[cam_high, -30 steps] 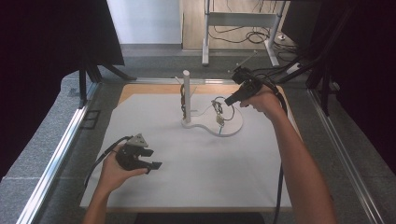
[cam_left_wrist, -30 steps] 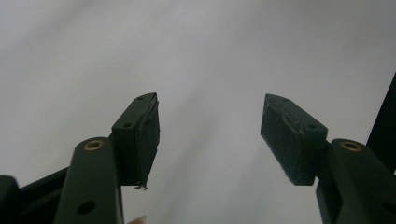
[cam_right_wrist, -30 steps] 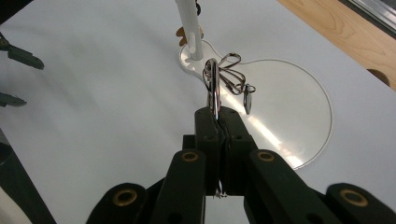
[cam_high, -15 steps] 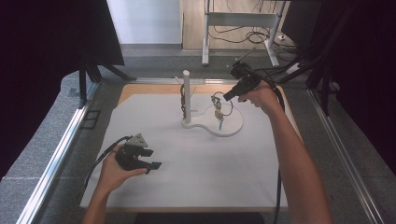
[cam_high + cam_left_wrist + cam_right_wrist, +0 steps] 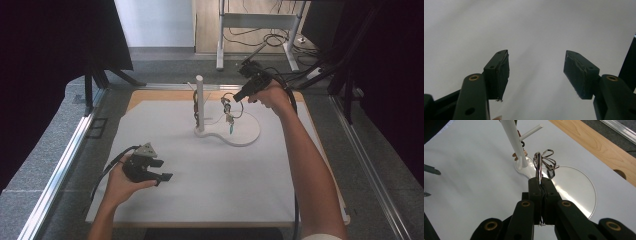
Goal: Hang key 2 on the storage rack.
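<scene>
A silver key ring [image 5: 538,167] with several keys [image 5: 549,167] dangling from it is pinched in my right gripper [image 5: 541,181], which is shut on it. In the high view the bunch of keys [image 5: 229,114] hangs in the air below the right gripper [image 5: 236,98], just right of the white stand's upright post [image 5: 200,102] and above its round base [image 5: 247,135]. A thin peg [image 5: 532,132] sticks out of the post [image 5: 512,140]. My left gripper [image 5: 162,170] rests low over the white mat at the front left, its jaws wide apart and nothing in them [image 5: 536,72].
Small brownish items [image 5: 195,102] hang on the post's far side. The white mat [image 5: 200,190] covers a wooden board [image 5: 594,142] with a hole near its edge. Metal rails [image 5: 60,165] border the table. Cables trail from both grippers.
The right gripper has lifted the key ring off the stand's base and carried it up and a little left, closer to the post. The left gripper has stayed put.
</scene>
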`<action>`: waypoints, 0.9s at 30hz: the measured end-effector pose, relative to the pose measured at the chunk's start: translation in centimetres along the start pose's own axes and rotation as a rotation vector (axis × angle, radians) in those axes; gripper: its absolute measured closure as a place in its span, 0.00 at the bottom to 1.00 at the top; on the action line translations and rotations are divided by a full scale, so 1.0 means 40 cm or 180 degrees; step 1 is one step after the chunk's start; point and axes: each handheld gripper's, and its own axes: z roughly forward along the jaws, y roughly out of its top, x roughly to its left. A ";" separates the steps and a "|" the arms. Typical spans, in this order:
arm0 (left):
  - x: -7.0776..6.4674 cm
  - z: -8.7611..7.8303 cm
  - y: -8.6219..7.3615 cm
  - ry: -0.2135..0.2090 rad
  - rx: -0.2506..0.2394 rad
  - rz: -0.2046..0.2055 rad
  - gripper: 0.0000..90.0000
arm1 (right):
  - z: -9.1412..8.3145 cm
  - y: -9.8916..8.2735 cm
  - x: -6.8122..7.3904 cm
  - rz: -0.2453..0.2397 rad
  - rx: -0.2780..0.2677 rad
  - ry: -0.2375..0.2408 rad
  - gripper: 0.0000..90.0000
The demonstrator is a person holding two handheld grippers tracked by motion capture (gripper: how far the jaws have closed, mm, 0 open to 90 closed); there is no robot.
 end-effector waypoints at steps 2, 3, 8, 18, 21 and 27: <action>0.000 0.000 0.000 -0.0002 -0.0002 0.0000 0.42 | 0.003 0.006 -0.001 0.0000 0.0004 -0.0009 0.97; 0.000 0.000 0.000 -0.0005 -0.0002 0.0005 0.42 | 0.004 0.008 -0.002 0.0004 0.0005 -0.0019 0.97; 0.000 -0.002 0.000 -0.0007 -0.0011 0.0003 0.42 | 0.009 0.019 -0.008 0.0033 -0.0005 -0.0038 0.97; 0.001 -0.001 0.000 -0.0029 -0.0020 0.0004 0.42 | 0.041 0.046 -0.022 0.0050 0.0008 -0.0074 0.97; 0.001 -0.003 0.000 -0.0025 -0.0030 -0.0006 0.42 | 0.049 0.051 -0.029 0.0074 0.0009 -0.0092 0.97; 0.001 -0.005 0.000 -0.0027 -0.0031 -0.0010 0.42 | 0.064 0.055 -0.041 0.0100 0.0001 -0.0077 0.97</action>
